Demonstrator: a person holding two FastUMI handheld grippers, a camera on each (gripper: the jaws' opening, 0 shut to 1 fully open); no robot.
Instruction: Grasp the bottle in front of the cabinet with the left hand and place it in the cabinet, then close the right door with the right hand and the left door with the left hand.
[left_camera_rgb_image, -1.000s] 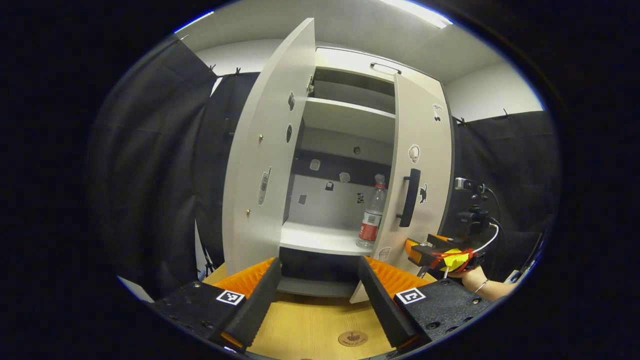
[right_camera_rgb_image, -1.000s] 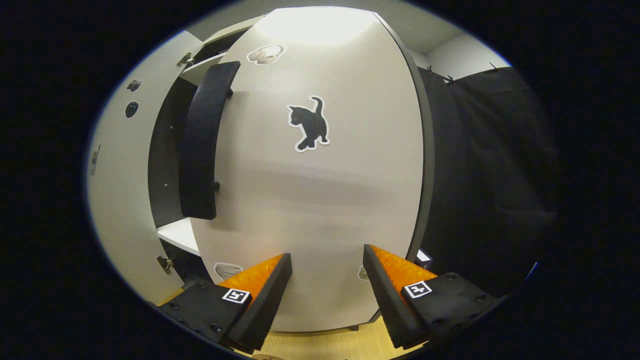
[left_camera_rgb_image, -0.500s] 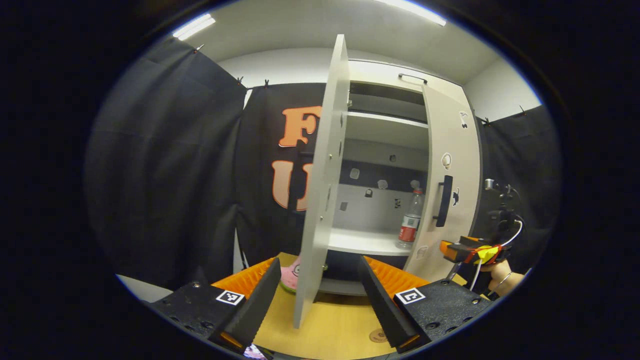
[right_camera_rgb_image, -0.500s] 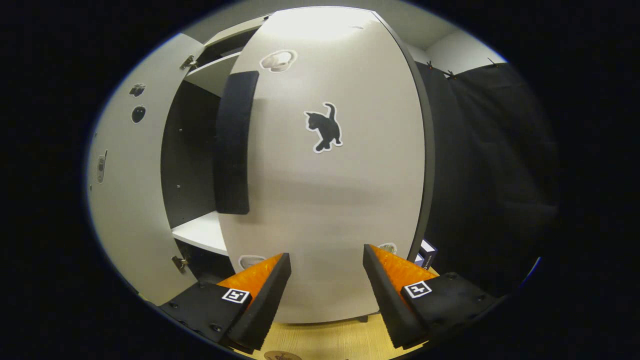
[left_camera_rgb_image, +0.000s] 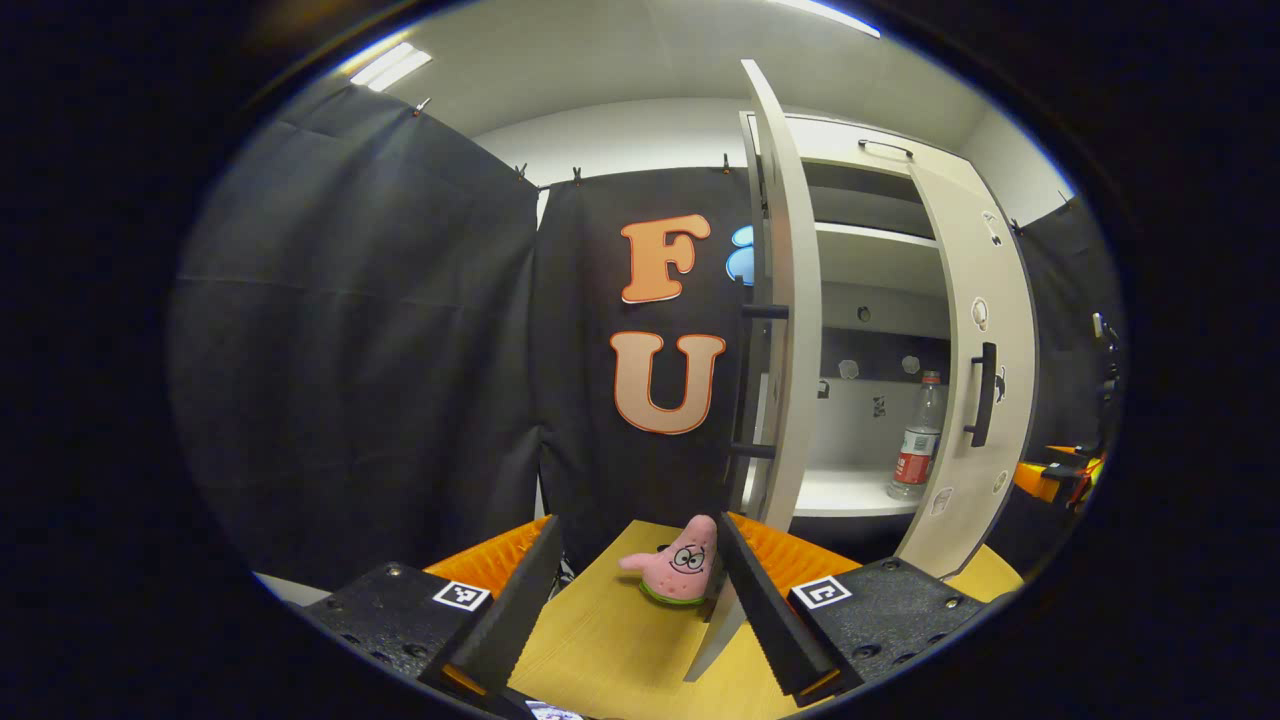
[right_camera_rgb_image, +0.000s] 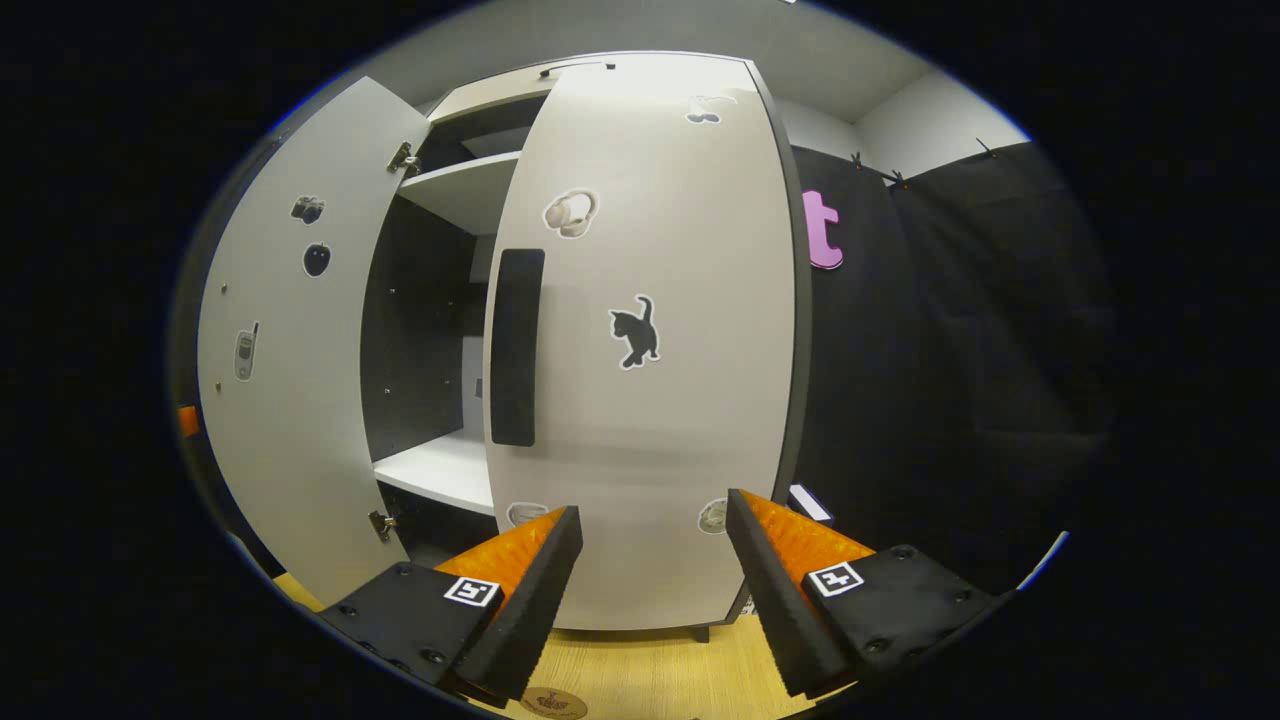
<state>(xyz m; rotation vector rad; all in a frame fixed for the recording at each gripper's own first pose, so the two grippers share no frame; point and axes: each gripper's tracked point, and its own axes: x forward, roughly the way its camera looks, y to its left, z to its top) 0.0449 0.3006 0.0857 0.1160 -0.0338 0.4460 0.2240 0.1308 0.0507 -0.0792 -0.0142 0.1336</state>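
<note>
Standing wide with nothing between their fingers, the left tongs (left_camera_rgb_image: 635, 590) hang low over a pale wooden surface (left_camera_rgb_image: 610, 650) — beyond their tips sits a pink starfish plush toy (left_camera_rgb_image: 678, 572), just beside the bottom edge of the left door (left_camera_rgb_image: 785, 330), which is seen nearly edge-on and swung well out. The right tongs (right_camera_rgb_image: 650, 580) are spread wide too, gripping nothing, aimed at the outer face of the right door (right_camera_rgb_image: 650, 400), near it but whether touching I cannot tell. That door stands nearly shut, with a dark bar handle (right_camera_rgb_image: 517, 345) near its free edge and a black cat sticker (right_camera_rgb_image: 636, 332) at mid-height.

Black cloth drapes the booth on every side, white wall and ceiling lights above it. The cabinet (left_camera_rgb_image: 870, 160) is pale grey, its inner side walls dark, with white shelves.

The bottle (left_camera_rgb_image: 915, 440) stands upright on the lower shelf (left_camera_rgb_image: 840, 492) inside the cabinet, close to the right door's edge — clear plastic, red label around its lower body, pale cap. Far off at the left view's edge, the other tongs show as a small orange shape (left_camera_rgb_image: 1050, 475).
</note>
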